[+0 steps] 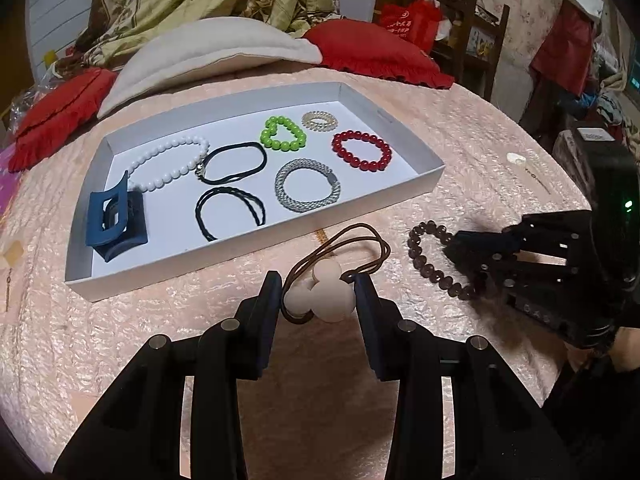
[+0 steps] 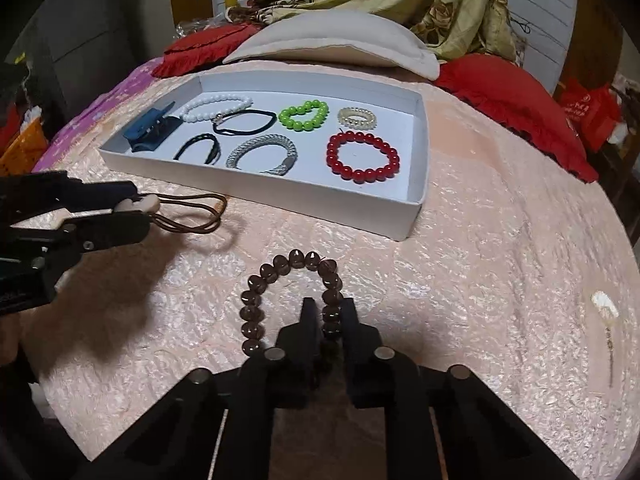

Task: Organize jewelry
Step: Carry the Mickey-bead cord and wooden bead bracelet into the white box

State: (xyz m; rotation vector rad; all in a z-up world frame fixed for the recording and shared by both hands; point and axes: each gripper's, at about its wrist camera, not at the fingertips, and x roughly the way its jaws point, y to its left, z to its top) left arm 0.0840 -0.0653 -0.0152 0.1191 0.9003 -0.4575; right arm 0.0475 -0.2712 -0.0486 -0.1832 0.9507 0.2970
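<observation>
My left gripper (image 1: 318, 284) is shut on a brown hair tie (image 1: 344, 240) with cream round beads, held just above the pink bedspread in front of the white tray (image 1: 280, 236). From the right wrist view the same left gripper (image 2: 136, 212) comes in from the left with the hair tie (image 2: 192, 214) hanging out of it. My right gripper (image 2: 328, 308) is shut on one side of a dark brown bead bracelet (image 2: 276, 268) lying on the bedspread. That right gripper (image 1: 456, 248) and its bracelet (image 1: 424, 236) also show in the left wrist view.
The tray (image 2: 320, 208) holds a blue claw clip (image 1: 116, 220), a white bead bracelet (image 1: 172, 164), black hair ties, a green one (image 1: 282, 134), a red one (image 1: 362, 151) and a silver one (image 1: 307, 186). A white hairpin (image 2: 604, 306) lies right. Pillows lie behind.
</observation>
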